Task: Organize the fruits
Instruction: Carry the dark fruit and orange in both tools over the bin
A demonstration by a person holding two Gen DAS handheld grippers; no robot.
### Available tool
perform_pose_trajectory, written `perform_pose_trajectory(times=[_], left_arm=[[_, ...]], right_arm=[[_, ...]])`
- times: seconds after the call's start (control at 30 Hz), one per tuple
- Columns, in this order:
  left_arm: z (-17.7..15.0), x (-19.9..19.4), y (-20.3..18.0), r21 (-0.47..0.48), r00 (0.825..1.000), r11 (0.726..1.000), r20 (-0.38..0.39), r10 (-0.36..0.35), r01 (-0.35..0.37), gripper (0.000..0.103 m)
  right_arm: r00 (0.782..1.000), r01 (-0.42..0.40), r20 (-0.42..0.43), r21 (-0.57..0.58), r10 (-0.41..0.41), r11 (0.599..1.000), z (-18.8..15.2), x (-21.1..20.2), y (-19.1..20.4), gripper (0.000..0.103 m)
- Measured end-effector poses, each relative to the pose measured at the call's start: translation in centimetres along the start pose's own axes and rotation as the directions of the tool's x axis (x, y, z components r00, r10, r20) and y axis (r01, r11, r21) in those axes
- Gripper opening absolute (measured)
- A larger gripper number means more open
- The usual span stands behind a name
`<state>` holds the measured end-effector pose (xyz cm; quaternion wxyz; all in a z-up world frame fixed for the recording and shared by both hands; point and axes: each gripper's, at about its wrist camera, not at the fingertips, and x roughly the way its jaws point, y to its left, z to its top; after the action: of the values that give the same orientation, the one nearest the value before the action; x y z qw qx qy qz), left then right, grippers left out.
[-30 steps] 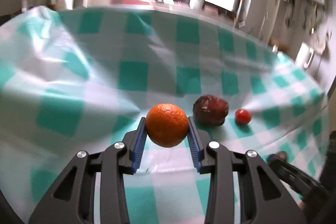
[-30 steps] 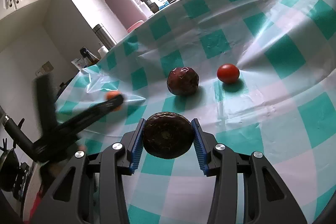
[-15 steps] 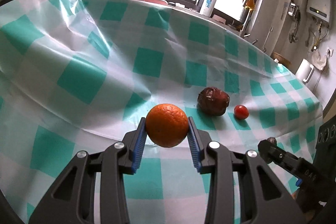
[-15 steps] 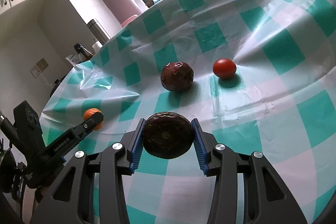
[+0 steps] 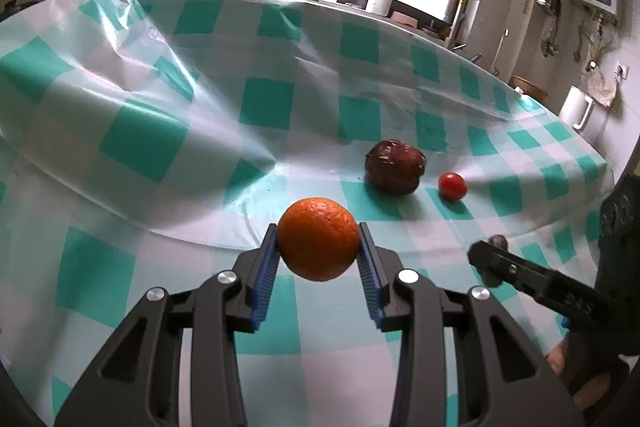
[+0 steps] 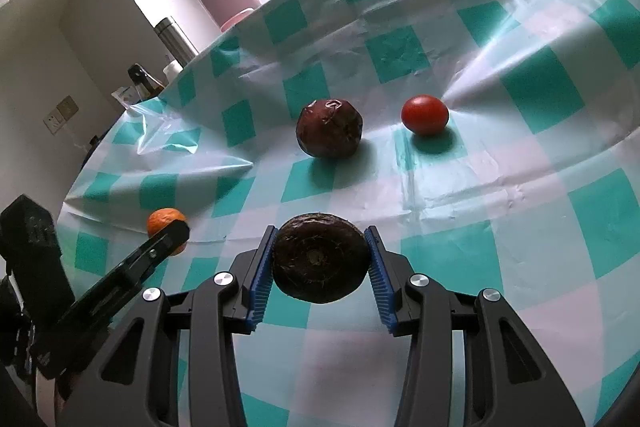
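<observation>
Left wrist view: left gripper [image 5: 319,259] clamped on an orange [image 5: 318,238], blue pads pressing both sides, fruit lifted clear of the tabletop [image 5: 140,147] w/ its teal-and-white check cloth. Ahead & to the right on the cloth sit a dark wrinkled purple fruit [image 5: 395,167], prob. a passion fruit, and a small red tomato [image 5: 452,186] just beside it, not touching. Right gripper's tip pokes in at lower right w/ a dark fruit in it.

Right wrist view: right gripper [image 6: 320,263] closed narrow on a dark brown round fruit [image 6: 321,257], rough skin, stem scar facing the cam; also held off the cloth. The wrinkled purple fruit [image 6: 329,127] & tomato [image 6: 424,115] lie ahead, near each other, in a loose row. Left gripper comes in at left w/ the orange [image 6: 166,225] at its tip.

Progress, as I read it: two fruits already set down side by side, two more in hand, neither placed. Left to do: set the orange and the brown fruit down, likely next to the pair. No bowl or tray visible, so target spot = a guess. Roughly halfway.
</observation>
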<state>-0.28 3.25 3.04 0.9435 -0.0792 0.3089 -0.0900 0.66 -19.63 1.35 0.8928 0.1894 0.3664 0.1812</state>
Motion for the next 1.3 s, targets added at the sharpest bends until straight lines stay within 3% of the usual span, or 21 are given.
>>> perform_pose_trajectory(times=[0.17, 0.37, 0.6, 0.73, 0.9, 1.1, 1.3], left_arm=[[-0.5, -0.7, -0.6, 0.032, 1.0, 0.999, 0.012, -0.009, 0.009, 0.038], [-1.1, -1.6, -0.6, 0.033, 0.999, 0.999, 0.026, -0.036, 0.035, 0.038], [-1.8, -3.8, 0.9, -0.049, 0.994, 0.994, 0.062, -0.091, 0.094, 0.038], [-2.2, -6.2, 2.9, -0.149, 0.981, 0.973, 0.111, -0.16, 0.175, 0.038], [-3.2, -8.3, 4.5, -0.204, 0.978, 0.96, 0.119, -0.171, 0.193, 0.038], [-5.1, -10.4, 1.9, -0.113, 0.976, 0.972, 0.101, -0.194, 0.205, 0.038], [-7.6, -10.9, -4.6, 0.033, 0.962, 0.962, 0.029, -0.273, 0.272, 0.038]], right_arm=[[1.0, 0.002, -0.004, -0.005, -0.002, 1.0, -0.3, -0.3, 0.2, 0.044], [0.998, -0.056, 0.016, 0.014, 0.056, 0.998, -2.0, -2.5, 0.4, 0.044], [0.992, -0.124, 0.024, 0.015, 0.124, 0.992, -4.0, -5.1, 1.0, 0.044], [0.99, -0.142, 0.006, 0.009, 0.141, 0.99, -4.8, -5.9, 1.5, 0.044], [0.989, -0.148, -0.014, -0.064, 0.147, 0.987, -6.1, -7.3, 3.1, 0.044], [0.988, -0.148, 0.026, -0.112, 0.152, 0.983, -7.9, -11.5, 2.5, 0.044], [0.99, -0.07, 0.108, -0.139, 0.085, 0.988, -10.2, -17.6, -1.0, 0.044]])
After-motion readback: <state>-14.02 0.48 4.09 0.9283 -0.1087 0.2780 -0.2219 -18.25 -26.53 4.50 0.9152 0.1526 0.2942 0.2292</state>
